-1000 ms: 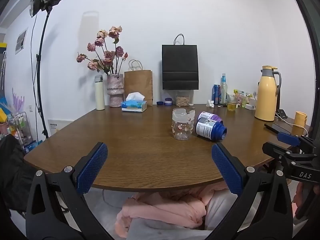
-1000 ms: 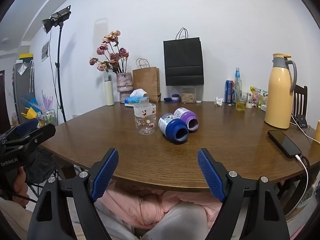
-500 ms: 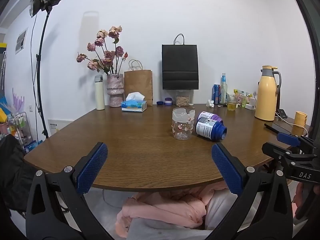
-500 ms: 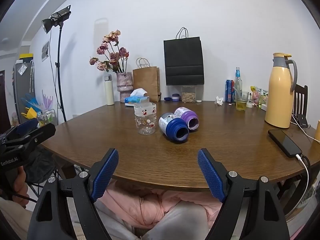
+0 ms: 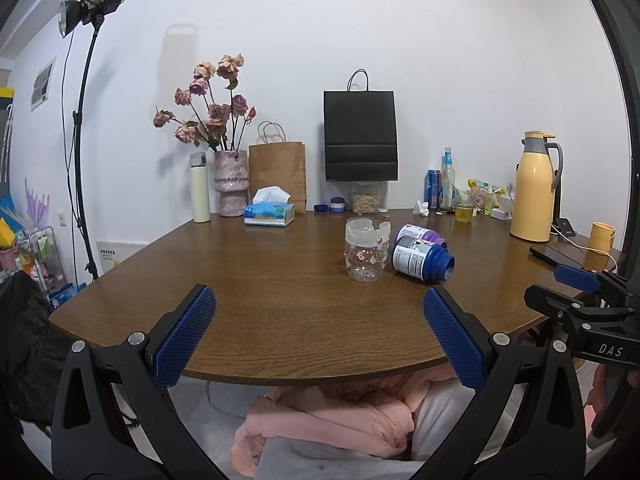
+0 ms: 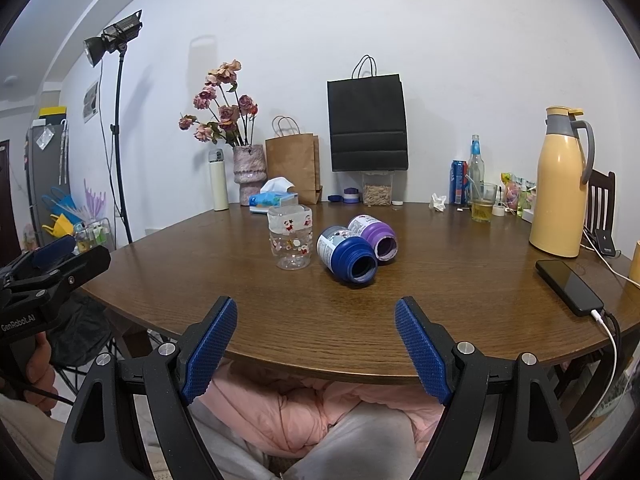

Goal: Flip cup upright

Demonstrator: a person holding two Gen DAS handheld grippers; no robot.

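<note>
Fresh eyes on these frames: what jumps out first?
Mid-table, the blue cup and purple cup lie on their sides, mouths toward the cameras, beside a clear glass that looks inverted. Both the left gripper and right gripper hang open at the near table edge, holding nothing.

- A lived-in home room, used partly as a filming spot.
- A round wooden tabletop (image 6: 360,320) stands against a white wall, with a wooden chair (image 6: 600,204) at its side.
- Household clutter: a vase of dried roses (image 5: 230,184), a tissue box (image 5: 269,214), paper shopping bags (image 5: 360,140), a yellow thermos jug (image 6: 560,196), drinks, and a charging phone (image 6: 568,286).
- A fridge (image 6: 44,176) stands at the far left.
- A studio light on a stand (image 5: 92,4) stands beside the table.
</note>
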